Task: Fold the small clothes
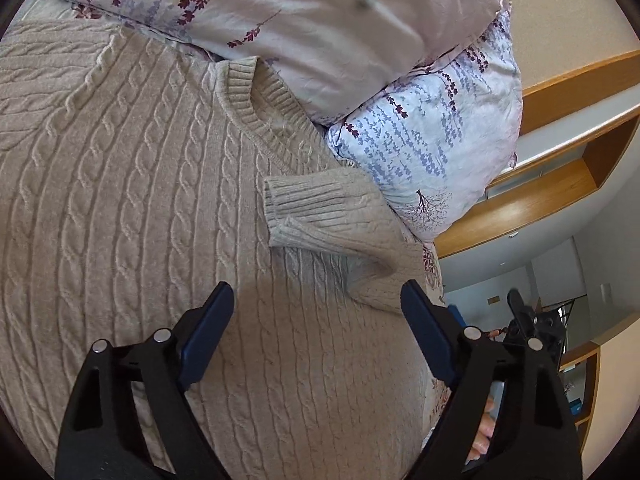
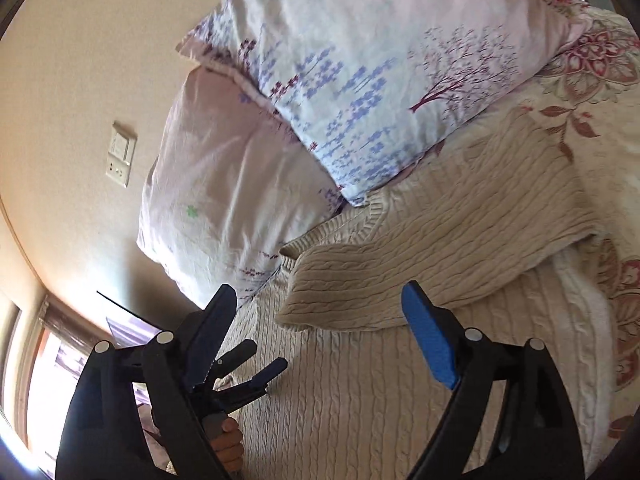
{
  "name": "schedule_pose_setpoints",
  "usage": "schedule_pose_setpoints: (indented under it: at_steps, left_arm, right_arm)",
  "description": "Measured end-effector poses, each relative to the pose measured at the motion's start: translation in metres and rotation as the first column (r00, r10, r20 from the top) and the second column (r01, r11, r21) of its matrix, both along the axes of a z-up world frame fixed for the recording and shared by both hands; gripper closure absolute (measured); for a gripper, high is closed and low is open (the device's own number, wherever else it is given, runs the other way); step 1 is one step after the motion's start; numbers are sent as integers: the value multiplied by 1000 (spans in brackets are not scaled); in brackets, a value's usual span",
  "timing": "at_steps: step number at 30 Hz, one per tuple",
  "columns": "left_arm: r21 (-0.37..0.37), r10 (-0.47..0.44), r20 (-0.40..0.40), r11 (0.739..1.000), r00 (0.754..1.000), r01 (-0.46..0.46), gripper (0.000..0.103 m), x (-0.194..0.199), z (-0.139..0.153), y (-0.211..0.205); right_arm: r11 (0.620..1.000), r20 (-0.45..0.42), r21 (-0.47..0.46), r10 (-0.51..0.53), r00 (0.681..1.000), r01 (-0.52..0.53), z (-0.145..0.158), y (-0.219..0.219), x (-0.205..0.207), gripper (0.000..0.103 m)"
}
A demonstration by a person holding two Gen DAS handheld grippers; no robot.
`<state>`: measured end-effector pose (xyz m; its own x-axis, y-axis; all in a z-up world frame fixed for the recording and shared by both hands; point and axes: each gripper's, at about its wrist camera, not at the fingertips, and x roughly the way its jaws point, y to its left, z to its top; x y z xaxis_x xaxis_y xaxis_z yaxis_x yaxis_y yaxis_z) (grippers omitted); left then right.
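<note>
A beige cable-knit sweater [image 1: 140, 200] was laid on the bed, one sleeve [image 1: 320, 216] folded across it. Left tongs [image 1: 318, 312] and right tongs [image 2: 320, 312] were held released above it, nothing grasped.

Left gripper [image 1: 316, 300] points downward with its blue-padded jaws spread wide and nothing between them. Right gripper [image 2: 320, 304] is likewise wide open and empty, angled downward. In the right wrist view the left gripper appears at lower left, its black fingers [image 2: 240, 354] parted, held by the person's left hand [image 2: 226, 442]. In the left wrist view, fingertips of the right hand [image 1: 484, 432] show behind the jaw.
</note>
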<state>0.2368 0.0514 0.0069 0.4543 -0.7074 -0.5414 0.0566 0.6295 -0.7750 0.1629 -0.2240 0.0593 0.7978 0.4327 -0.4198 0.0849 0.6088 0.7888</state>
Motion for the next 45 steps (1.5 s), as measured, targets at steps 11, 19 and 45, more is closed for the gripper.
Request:
schedule_pose_setpoints:
  at_steps: [11, 19, 45]
  left_arm:
    - [-256, 146, -182, 948, 973, -190, 88, 41, -24, -7]
    - [-74, 244, -9, 967, 970, -244, 96, 31, 6, 47]
    - [243, 196, 61, 948, 979, -205, 95, 0, -14, 68]
  right_arm:
    - [992, -41, 20, -124, 991, 125, -22, -46, -40, 17]
    - [979, -22, 15, -201, 979, 201, -22, -63, -50, 28]
    - [940, -192, -107, -338, 921, 322, -75, -49, -14, 96]
